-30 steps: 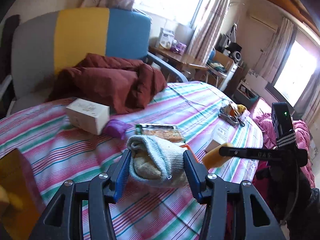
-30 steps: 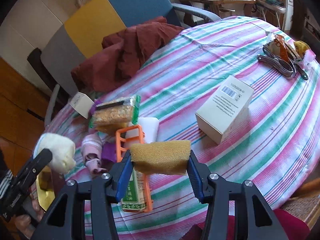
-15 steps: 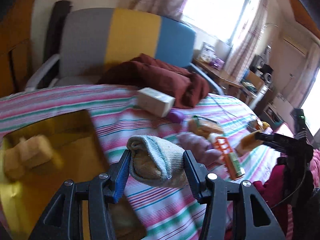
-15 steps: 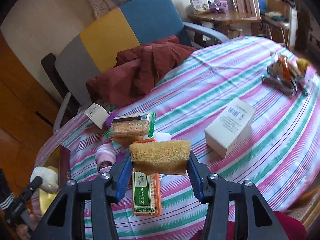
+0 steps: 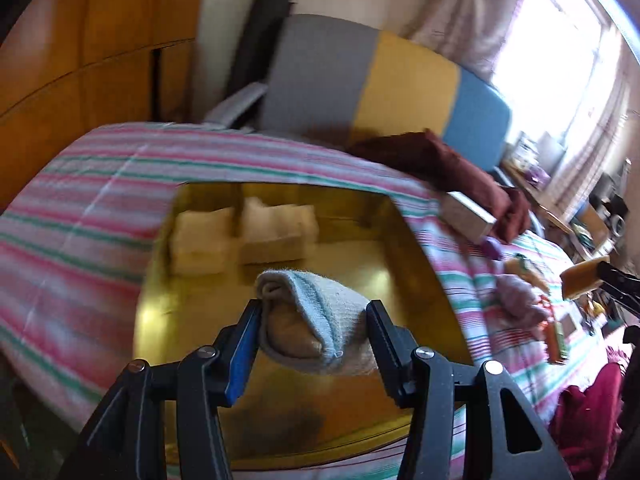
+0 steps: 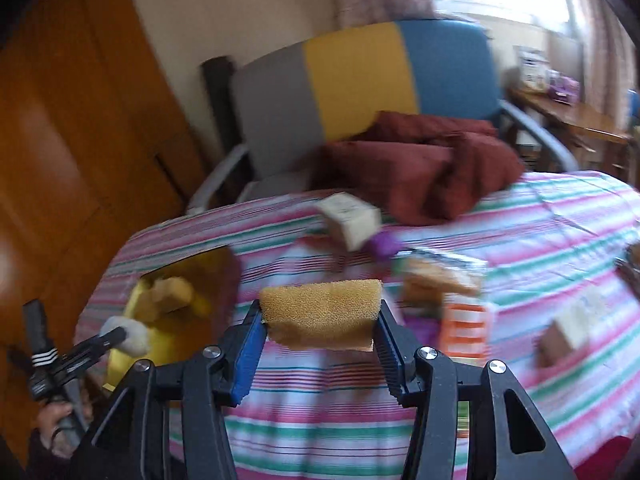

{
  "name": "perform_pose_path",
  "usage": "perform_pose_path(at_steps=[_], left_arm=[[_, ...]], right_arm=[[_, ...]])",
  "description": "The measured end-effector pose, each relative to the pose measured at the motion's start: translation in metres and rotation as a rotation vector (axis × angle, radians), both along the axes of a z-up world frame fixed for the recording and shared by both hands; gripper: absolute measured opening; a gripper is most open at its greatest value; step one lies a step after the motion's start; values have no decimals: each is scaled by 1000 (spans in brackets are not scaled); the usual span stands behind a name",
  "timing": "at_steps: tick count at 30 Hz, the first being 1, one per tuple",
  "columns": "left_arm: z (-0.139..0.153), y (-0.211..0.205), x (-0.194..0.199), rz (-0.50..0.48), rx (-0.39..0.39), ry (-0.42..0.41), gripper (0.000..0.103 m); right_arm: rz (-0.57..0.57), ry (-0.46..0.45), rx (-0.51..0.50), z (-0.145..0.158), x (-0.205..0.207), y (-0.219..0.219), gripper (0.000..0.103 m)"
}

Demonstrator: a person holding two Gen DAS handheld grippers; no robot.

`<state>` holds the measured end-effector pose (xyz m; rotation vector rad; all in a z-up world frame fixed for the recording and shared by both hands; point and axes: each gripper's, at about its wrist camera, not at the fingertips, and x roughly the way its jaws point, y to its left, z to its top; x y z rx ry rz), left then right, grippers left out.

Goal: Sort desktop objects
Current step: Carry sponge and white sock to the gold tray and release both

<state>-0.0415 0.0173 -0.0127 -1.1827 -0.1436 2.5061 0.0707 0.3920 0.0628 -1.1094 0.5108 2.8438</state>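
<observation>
My left gripper (image 5: 312, 328) is shut on a rolled pale blue-grey sock (image 5: 320, 312) and holds it above a yellow tray (image 5: 408, 240) that holds pale sponge blocks (image 5: 276, 228). My right gripper (image 6: 320, 332) is shut on a yellow-orange sponge (image 6: 320, 316) above the striped tablecloth (image 6: 520, 216). In the right wrist view the left gripper (image 6: 120, 334) with the sock hangs over the tray (image 6: 168, 340) at the far left. In the left wrist view the right gripper's sponge (image 5: 582, 278) shows at the far right.
On the cloth lie a white box (image 6: 350, 220), a purple item (image 6: 384, 244), a snack pack (image 6: 440, 280), an orange pack (image 6: 466, 324) and a cardboard box (image 6: 568, 328). A dark red blanket (image 6: 420, 160) lies on a grey, yellow and blue chair (image 6: 360, 84) behind the table.
Both grippers have swung left. The left gripper with the sock now hangs over the yellow tray. The right gripper with the sponge has moved toward the tray's side.
</observation>
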Motion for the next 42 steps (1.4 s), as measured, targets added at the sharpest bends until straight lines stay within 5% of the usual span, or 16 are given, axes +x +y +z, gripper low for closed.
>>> perform_pose_path(at_steps=[10, 16, 27, 29, 31, 36, 42], left_arm=[[-24, -42, 12, 68, -77, -25, 53], [-37, -54, 16, 88, -98, -45, 54], [-34, -68, 19, 132, -37, -43, 55], [-29, -71, 22, 149, -34, -24, 55], [-24, -76, 23, 163, -17, -11, 56], [-14, -86, 23, 204, 7, 10, 57], [0, -80, 26, 180, 38, 36, 58]], right_arm=[[379, -82, -79, -31, -50, -146, 53], [470, -180, -94, -68, -73, -204, 53], [523, -301, -179, -101, -93, -242, 56], [532, -314, -232, -104, -94, -244, 64], [538, -312, -277, -107, -94, -245, 72], [530, -293, -305, -103, -91, -242, 73], [519, -206, -211, -83, -79, -231, 73]])
